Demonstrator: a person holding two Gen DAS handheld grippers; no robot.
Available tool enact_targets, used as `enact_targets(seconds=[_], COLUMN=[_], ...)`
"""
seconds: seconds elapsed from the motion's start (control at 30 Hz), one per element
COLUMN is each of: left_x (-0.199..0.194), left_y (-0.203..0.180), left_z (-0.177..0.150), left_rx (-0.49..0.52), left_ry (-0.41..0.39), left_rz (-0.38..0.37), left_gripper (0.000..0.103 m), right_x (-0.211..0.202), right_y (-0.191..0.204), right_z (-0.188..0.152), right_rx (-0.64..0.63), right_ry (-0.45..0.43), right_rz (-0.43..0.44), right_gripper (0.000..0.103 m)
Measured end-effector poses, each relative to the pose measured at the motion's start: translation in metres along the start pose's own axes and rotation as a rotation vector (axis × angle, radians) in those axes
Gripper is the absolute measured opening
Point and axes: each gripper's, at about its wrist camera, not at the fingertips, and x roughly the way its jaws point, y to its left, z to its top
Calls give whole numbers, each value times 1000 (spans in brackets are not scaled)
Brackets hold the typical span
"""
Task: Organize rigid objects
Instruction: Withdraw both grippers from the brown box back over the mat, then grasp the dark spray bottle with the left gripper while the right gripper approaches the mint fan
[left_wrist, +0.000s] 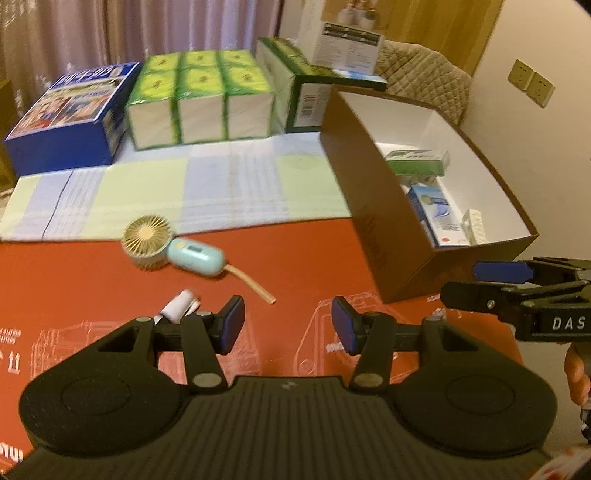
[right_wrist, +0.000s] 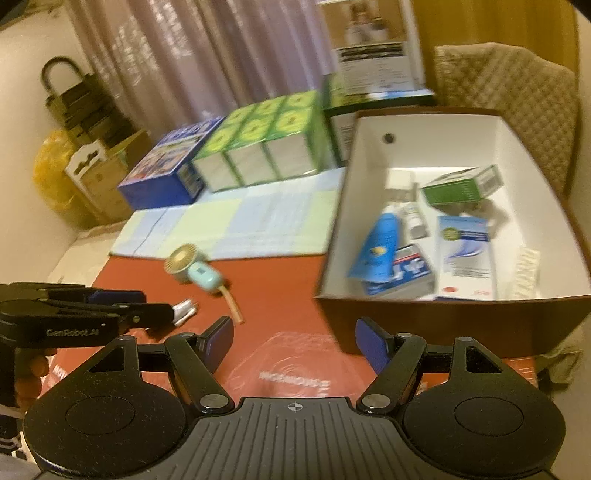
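Left wrist view: left gripper (left_wrist: 288, 325) hovers low over the red mat (left_wrist: 92, 280), fingers spread wide, nothing between the pads. Two items remain loose on the mat. A handheld fan (left_wrist: 171, 248) lies flat ahead and to the left, round cream head joined to a pale blue handle, with a tan strap trailing toward the gripper. A small white cylinder (left_wrist: 179, 305) lies just beside the left finger, partly hidden behind it; too blurred to identify. The brown box (left_wrist: 369, 221) stands to the right, already holding several cartons. The right gripper (left_wrist: 491, 286) enters from the right edge near the box corner, fingers parted and empty.

Right wrist view: right gripper (right_wrist: 295, 341) is released, nothing held, pointed at the near wall of the brown box (right_wrist: 443, 314). Inside sit a blue tube, a green carton and other small packs. The fan (right_wrist: 195, 271) lies well to the left of the box; the left gripper (right_wrist: 147, 306) is close to the white cylinder (right_wrist: 183, 309).

Judgement: the fan looks light, hard plastic, smooth. The grille head is probably the fragile part, and the strap is limp, so poor purchase. Best hold appears to be across the handle, near the head for balance. The cylinder would likely roll; pinch across its middle.
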Motion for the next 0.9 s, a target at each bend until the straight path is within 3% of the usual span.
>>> enact_targets(seconds=[0.57, 0.9], left_x=[-2, 26], left_y=[58, 78], left_z=[-35, -43], left_rx=[-80, 7], left_ry=[28, 22], left_rz=[95, 148], left_gripper=[48, 46], right_x=[58, 96], right_y=[57, 65], right_z=[-12, -14], right_rx=[-127, -146], right_ry=[108, 158], right_rz=[66, 58], right_gripper=[70, 70])
